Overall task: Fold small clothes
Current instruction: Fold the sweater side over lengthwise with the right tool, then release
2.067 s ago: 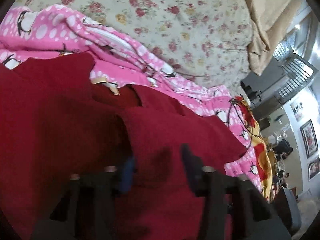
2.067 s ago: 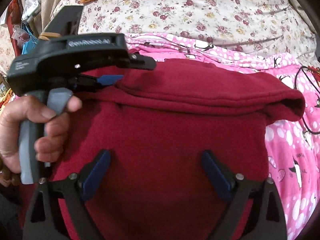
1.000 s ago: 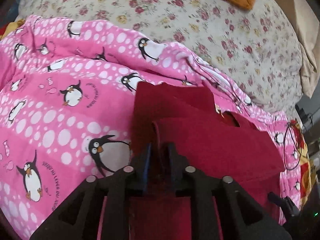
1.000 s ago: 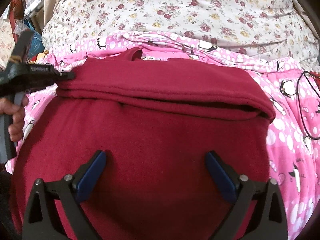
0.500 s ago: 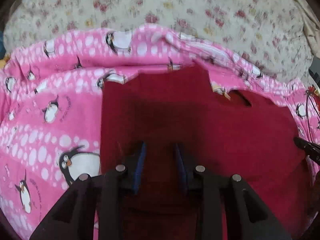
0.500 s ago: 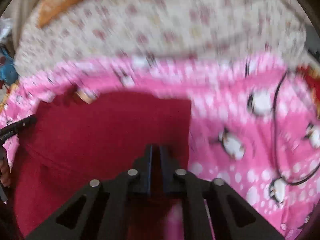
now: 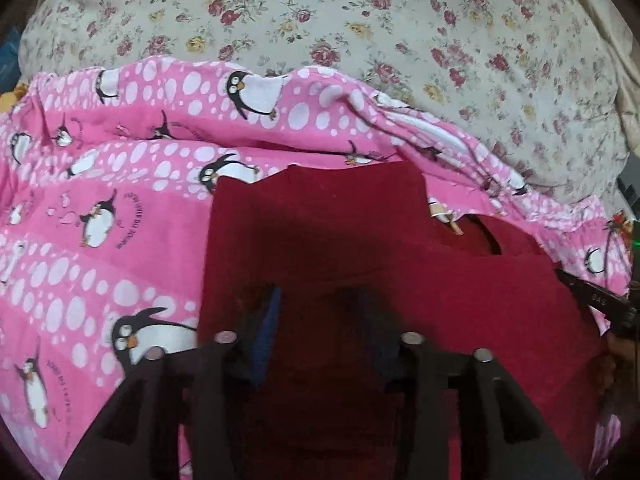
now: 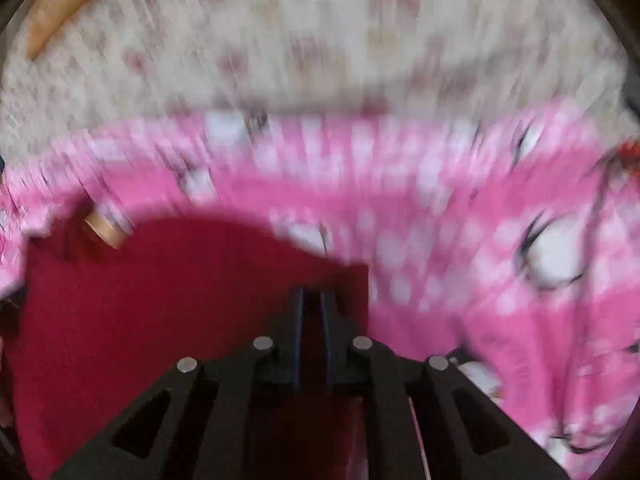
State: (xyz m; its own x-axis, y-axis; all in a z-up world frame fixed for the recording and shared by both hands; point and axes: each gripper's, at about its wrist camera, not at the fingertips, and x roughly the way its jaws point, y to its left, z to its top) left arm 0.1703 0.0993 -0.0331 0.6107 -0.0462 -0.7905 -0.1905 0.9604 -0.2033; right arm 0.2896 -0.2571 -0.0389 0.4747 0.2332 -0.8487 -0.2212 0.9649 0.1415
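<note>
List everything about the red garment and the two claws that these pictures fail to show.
- Red garment: its near part in the left wrist view is hidden behind the left claw, whose jaws are opening.
- Right claw: motion blur in the right wrist view hides how much cloth it pinches.
- Garment label: blurred, unreadable.
- Pink penguin blanket: cut off by the lens edge.

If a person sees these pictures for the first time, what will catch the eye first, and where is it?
The dark red garment fills the lower middle of both views, lying on a bright pink penguin blanket. Behind them spreads a cream floral bedcover. The right gripper is shut on the garment's edge, while the left gripper is opening over it.
</note>
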